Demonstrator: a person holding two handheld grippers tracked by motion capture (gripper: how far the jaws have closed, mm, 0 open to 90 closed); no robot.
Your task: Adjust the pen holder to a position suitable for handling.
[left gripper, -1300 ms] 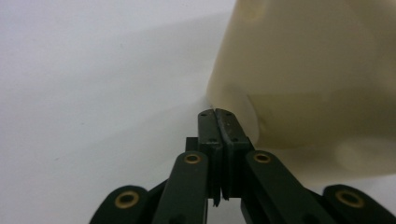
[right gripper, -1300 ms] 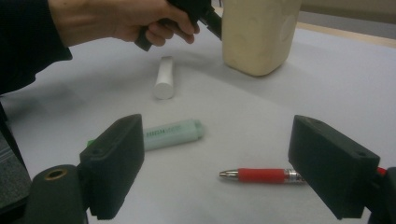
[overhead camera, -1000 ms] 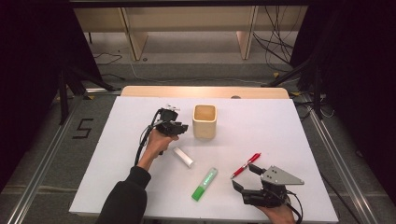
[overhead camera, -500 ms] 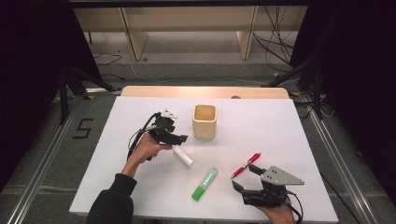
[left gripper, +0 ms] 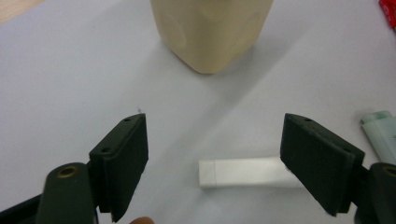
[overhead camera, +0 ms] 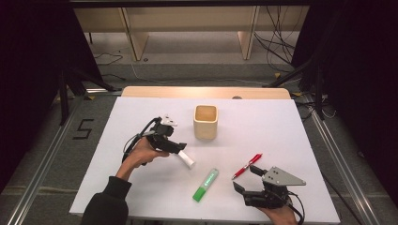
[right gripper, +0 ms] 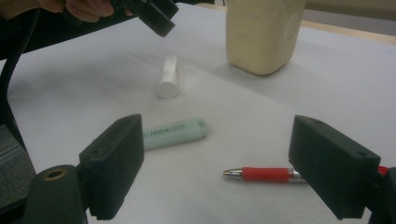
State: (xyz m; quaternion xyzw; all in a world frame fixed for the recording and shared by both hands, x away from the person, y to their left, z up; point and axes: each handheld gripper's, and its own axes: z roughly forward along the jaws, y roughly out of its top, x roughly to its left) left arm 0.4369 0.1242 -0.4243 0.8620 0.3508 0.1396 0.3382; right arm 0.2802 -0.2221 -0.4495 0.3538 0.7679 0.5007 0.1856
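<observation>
My left gripper (overhead camera: 179, 147) (left gripper: 215, 128) hovers left of the beige cup (overhead camera: 205, 122) (left gripper: 211, 32). Its jaws have just been opening and stand wide, with nothing gripped. Under the gap between them a white cylinder (overhead camera: 187, 159) (left gripper: 247, 173) lies loose on the table. Near the front right edge my right gripper (overhead camera: 247, 180) (right gripper: 219, 140) rests open. A red pen (overhead camera: 247, 166) (right gripper: 265, 174) lies on the table just ahead of its jaws, untouched. A green marker (overhead camera: 205, 185) (right gripper: 173, 133) lies between the two grippers.
The white tabletop (overhead camera: 281, 131) ends in a wooden strip (overhead camera: 206, 92) at the back. Beyond it, shelf legs and cables sit on the floor. In the right gripper view the other hand's gripper (right gripper: 154, 14) hangs above the white cylinder (right gripper: 168, 77), left of the cup (right gripper: 264, 32).
My left gripper has drawn back from beside the cup toward the near side, over the white cylinder, and its jaws stand wider. The right gripper and the objects have stayed put.
</observation>
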